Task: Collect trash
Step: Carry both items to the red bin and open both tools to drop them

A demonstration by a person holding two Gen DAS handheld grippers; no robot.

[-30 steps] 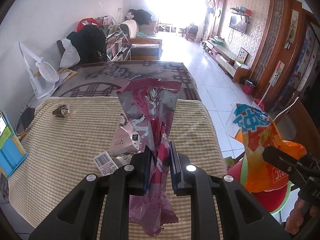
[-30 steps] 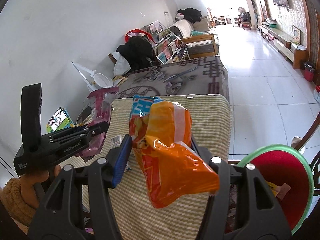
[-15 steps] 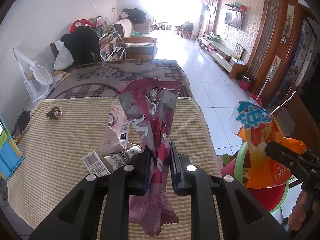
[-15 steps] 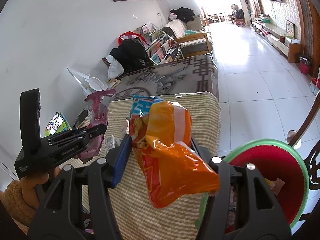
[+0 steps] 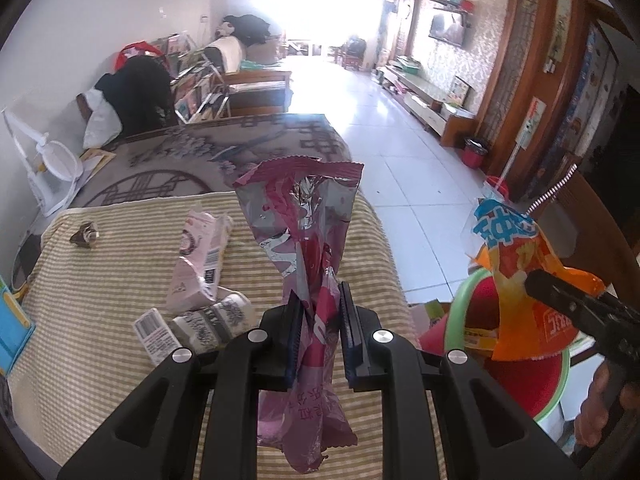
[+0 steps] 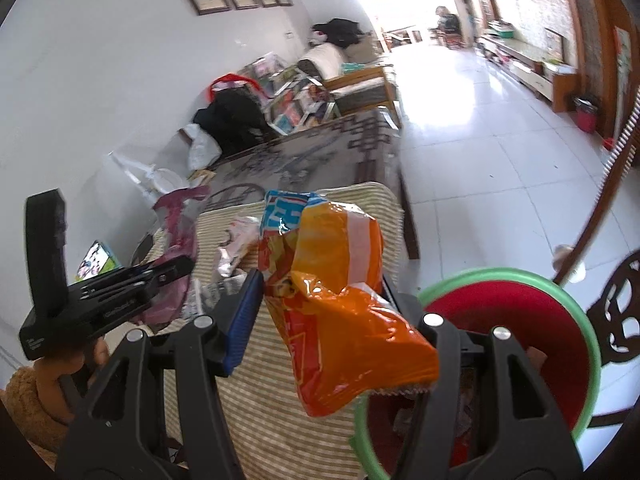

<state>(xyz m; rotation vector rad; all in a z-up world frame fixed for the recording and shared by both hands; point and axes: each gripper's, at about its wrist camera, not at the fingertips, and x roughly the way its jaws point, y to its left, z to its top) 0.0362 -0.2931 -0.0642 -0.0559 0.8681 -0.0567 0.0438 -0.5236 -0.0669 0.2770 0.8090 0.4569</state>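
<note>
1. Left gripper (image 5: 319,332) is angled downward, its blue-padded jaws pinched nearly together on a pink wrapper (image 5: 304,240).
2. Right gripper (image 6: 320,312) tilts down too, jaws about half apart, pressing an orange bag (image 6: 340,304).
3. A hand (image 6: 94,360) in a fuzzy tan sleeve (image 6: 28,412) grips the left handle.

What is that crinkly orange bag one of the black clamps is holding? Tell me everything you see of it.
The crinkly orange snack bag looks like glossy plastic film, orange with red and white patches and a blue-and-white printed top. It is crumpled, seems empty, and stands roughly upright, pinched between the right gripper's blue pads. It hangs in the air beside the striped tablecloth, next to the green-rimmed red bin.
</note>
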